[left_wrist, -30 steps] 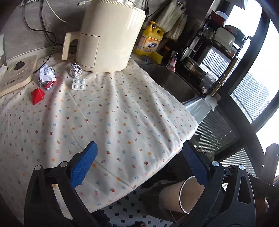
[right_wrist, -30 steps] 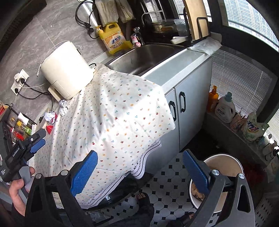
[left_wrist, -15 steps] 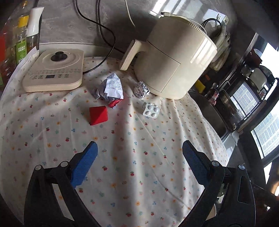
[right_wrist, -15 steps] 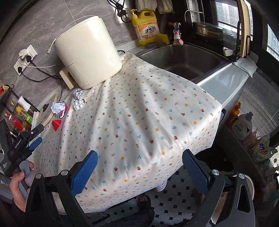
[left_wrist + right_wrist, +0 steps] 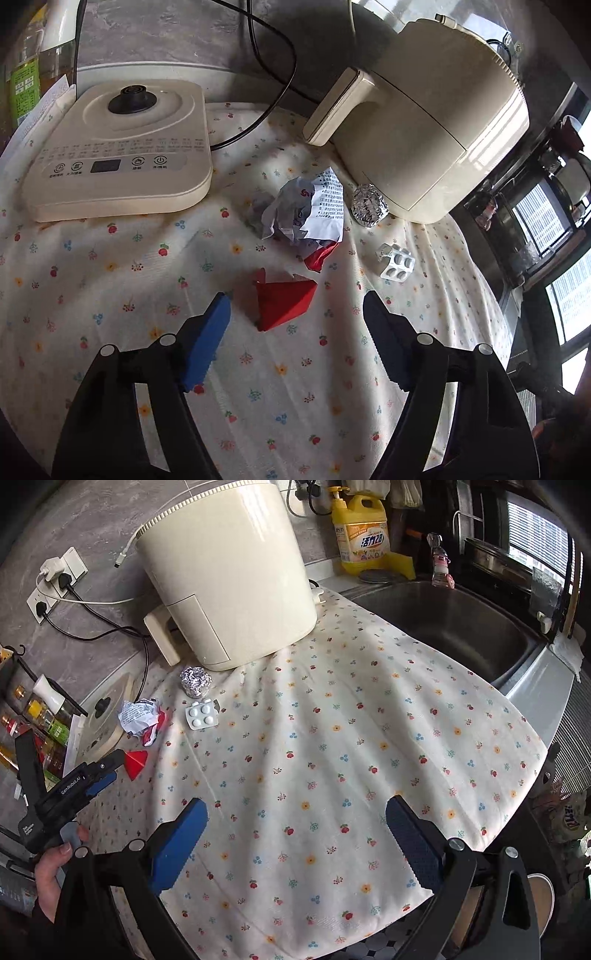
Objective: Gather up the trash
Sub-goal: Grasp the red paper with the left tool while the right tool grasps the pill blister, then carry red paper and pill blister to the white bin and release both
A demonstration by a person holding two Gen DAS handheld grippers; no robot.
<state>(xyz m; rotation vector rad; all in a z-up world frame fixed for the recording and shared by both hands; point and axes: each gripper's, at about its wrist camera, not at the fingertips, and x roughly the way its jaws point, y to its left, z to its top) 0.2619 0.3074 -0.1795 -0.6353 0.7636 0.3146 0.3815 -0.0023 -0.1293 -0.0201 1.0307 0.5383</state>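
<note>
A red folded paper pyramid [image 5: 284,299] lies on the flowered cloth [image 5: 110,295], just ahead of my left gripper [image 5: 296,301]. Its blue pads flank the pyramid without touching it, and the jaws are closing. Beyond it lie a crumpled printed paper with a red scrap [image 5: 306,214], a foil ball [image 5: 369,205] and a pill blister [image 5: 397,262]. In the right wrist view the same trash sits at the left: pyramid [image 5: 136,762], crumpled paper [image 5: 138,716], foil [image 5: 195,681], blister [image 5: 202,714]. My right gripper [image 5: 295,805] hangs open over bare cloth, holding nothing.
A cream air fryer [image 5: 229,572] stands behind the trash, and a flat cooker base [image 5: 118,155] with a cable at the left. A steel sink [image 5: 443,620] and yellow detergent bottle [image 5: 360,535] lie to the right. A paper bin [image 5: 539,897] stands on the floor below.
Both grippers swung from the counter's edge and floor toward the trash. The left one came down close to the red pyramid and its jaws narrowed around it.
</note>
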